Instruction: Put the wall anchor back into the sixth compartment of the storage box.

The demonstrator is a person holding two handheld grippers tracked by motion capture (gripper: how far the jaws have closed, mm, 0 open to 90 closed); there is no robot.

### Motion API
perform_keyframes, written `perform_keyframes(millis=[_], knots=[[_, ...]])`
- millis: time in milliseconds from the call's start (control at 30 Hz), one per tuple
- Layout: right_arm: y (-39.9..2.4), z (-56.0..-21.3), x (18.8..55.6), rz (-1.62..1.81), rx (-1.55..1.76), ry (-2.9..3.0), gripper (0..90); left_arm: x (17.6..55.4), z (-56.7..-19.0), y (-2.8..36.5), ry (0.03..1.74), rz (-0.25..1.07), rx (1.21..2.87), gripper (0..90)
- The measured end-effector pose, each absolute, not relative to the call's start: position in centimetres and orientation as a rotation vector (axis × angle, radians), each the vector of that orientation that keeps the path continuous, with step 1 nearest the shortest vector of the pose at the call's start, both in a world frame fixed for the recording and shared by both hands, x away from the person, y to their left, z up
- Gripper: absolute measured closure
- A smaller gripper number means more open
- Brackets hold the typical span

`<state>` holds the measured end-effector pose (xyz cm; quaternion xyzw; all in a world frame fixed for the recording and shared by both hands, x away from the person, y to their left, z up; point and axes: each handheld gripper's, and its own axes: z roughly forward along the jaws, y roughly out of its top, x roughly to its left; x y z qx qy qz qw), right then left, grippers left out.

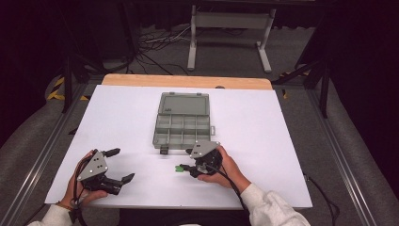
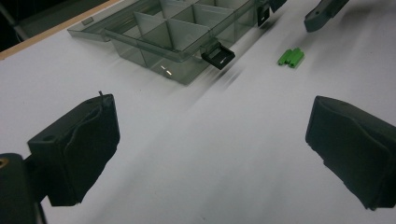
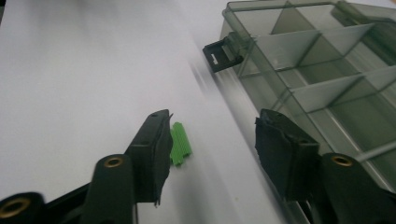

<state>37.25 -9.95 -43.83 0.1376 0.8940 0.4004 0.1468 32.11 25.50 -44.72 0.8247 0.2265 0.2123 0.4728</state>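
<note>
Here's a grey, see-through compartment box [image 1: 181, 127], lying open on the white tabletop [image 1: 254, 141] just beyond the right tool [image 1: 188, 164]. Its lid is laid flat on the far side, and a black latch [image 3: 220, 55] juts from the near wall, ahead of that tool's tips. Far past it, cables [image 1: 160, 44] sprawl on the floor beside a grey metal stand [image 1: 230, 28].

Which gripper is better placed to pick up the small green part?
The right gripper. Its fingers already sit beside the green part, apart and not gripping. The left gripper rests open, farther off to the left on the table.
</note>
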Motion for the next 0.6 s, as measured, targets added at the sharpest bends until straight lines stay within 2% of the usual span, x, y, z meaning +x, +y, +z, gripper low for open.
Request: perform_keyframes(millis=[100, 300, 600], knots=[[-9.2, -44.3, 37.8, 1.147, 0.395, 2.615, 51.8, 32.1, -44.8, 25.5, 0.556, 0.519, 2.021, 3.9], [-8.2, -45.0, 38.3, 1.108, 0.377, 2.669, 56.0, 32.1, -44.8, 25.5, 0.557, 0.514, 2.027, 3.9], [-8.4, -45.4, 39.1, 1.139, 0.431, 2.678, 58.3, 32.1, -44.8, 25.5, 0.555, 0.509, 2.028, 3.9]])
